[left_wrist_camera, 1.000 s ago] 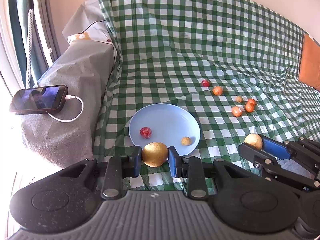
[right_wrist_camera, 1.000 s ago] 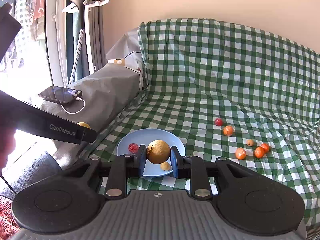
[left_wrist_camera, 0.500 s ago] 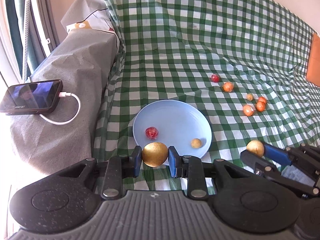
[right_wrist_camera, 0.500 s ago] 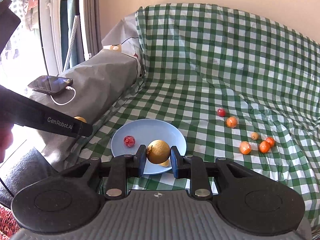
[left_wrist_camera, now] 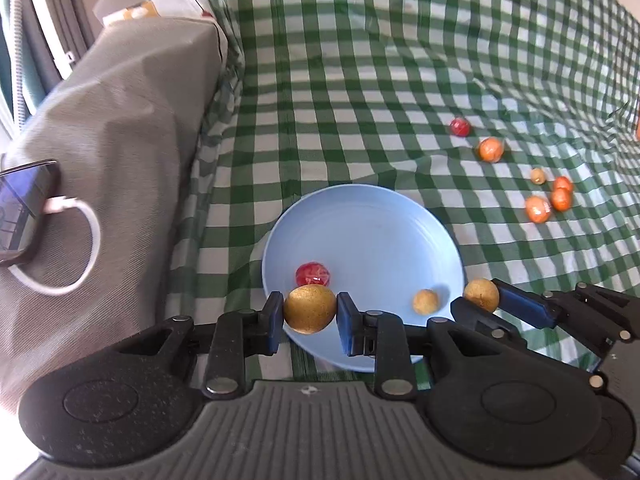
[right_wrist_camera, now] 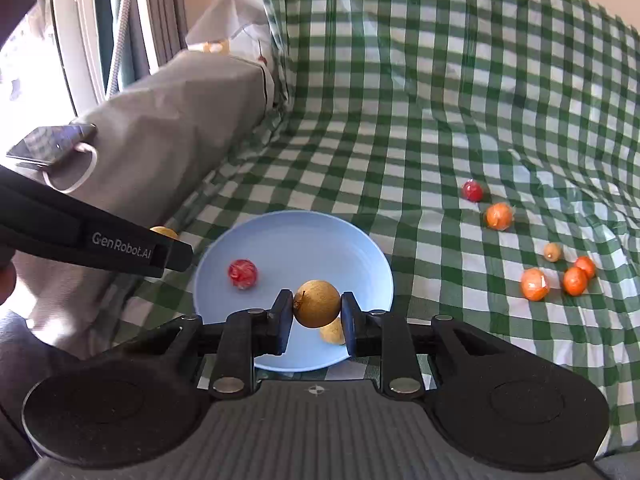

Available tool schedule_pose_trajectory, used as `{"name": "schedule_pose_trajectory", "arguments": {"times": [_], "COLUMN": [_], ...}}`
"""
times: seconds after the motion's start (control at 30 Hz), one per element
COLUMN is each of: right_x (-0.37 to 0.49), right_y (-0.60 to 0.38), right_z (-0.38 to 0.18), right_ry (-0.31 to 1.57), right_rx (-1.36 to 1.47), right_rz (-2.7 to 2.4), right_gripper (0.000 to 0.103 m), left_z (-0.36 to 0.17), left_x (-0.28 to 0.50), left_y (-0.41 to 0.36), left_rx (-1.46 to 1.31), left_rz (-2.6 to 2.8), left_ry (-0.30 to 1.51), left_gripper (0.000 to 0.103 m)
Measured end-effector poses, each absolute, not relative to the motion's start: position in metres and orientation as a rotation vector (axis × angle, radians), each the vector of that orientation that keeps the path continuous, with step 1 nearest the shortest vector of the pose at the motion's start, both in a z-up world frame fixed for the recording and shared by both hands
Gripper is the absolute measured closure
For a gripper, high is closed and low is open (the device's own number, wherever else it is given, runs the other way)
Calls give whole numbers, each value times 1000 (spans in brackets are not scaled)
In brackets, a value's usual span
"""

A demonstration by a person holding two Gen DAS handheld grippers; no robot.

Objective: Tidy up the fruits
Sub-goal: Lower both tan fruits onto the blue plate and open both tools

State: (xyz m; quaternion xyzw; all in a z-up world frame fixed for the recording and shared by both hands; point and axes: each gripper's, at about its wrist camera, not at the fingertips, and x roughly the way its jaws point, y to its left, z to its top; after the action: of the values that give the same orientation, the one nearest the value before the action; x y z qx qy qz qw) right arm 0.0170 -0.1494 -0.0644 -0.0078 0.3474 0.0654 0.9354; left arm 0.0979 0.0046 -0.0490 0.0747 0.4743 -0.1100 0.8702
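Between your left gripper's (left_wrist_camera: 310, 315) blue pads sits a round yellow-brown fruit (left_wrist_camera: 310, 309), clamped at its widest part so it cannot roll out; your right gripper (right_wrist_camera: 316, 314) pinches a second brown fruit (right_wrist_camera: 317, 304) the same way. You hold both over the near side of the blue plate (left_wrist_camera: 372, 220), which looks like the collecting spot, since a red fruit (left_wrist_camera: 313, 274) and a small tan fruit (left_wrist_camera: 425, 301) already lie in it. That red one rests just beyond your left tongs, the tan one off to their right, and in the right wrist view it (right_wrist_camera: 333, 331) peeks out just under your right tongs' load. Release there could knock it, so I would let go a little farther in. Well beyond and to the right of both tongs, the loose fruits (right_wrist_camera: 534, 284) wait scattered on the green checked cloth (right_wrist_camera: 400, 100), apart from the plate.
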Motion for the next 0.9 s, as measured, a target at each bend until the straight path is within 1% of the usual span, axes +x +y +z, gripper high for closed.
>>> {"name": "schedule_pose_trajectory", "arguments": {"times": [0.27,0.4,0.43,0.47,0.5,0.53,0.57,0.6,0.63,0.67,0.7,0.73,0.83,0.9], "right_x": [62,74,78,82,85,88,90,90,89,83,77,68,39,15], "right_y": [-155,-155,-154,-153,-153,-152,-152,-152,-152,-155,-156,-155,-151,-147], "right_z": [-101,-111,-112,-113,-114,-113,-112,-109,-105,-99,-94,-89,-75,-67], "right_ry": [809,831,834,837,840,843,843,843,842,836,829,830,848,848], "right_rx": [-26,-30,-35,-39,-39,-37,-37,-40,-40,-35,-30,-28,-19,-16], "right_rz": [108,116,119,124,135,141,137,133,128,119,115,120,142,158], "right_gripper": [76,76,76,76,76,75,66,47,38,27,23,22,14,11], "left_z": [-92,-98,-98,-97,-94,-91,-85,-80,-74,-71,-68,-66,-62,-59], "left_x": [142,156,157,159,160,160,158,153,148,143,136,128,94,71], "left_y": [-14,-20,-23,-25,-26,-26,-25,-23,-21,-20,-19,-18,-7,1], "left_rx": [213,223,233,243,249,247,241,236,237,246,255,261,256,252], "left_rz": [-236,-246,-251,-258,-263,-266,-264,-262,-265,-273,-275,-271,-271,-252], "left_ry": [1044,1037,1024,1012,1002,983,953,922,904,905,915,929,958,970], "left_gripper": [72,72,70,56,30,17,3,0,0,0,0,0,0,0]}}
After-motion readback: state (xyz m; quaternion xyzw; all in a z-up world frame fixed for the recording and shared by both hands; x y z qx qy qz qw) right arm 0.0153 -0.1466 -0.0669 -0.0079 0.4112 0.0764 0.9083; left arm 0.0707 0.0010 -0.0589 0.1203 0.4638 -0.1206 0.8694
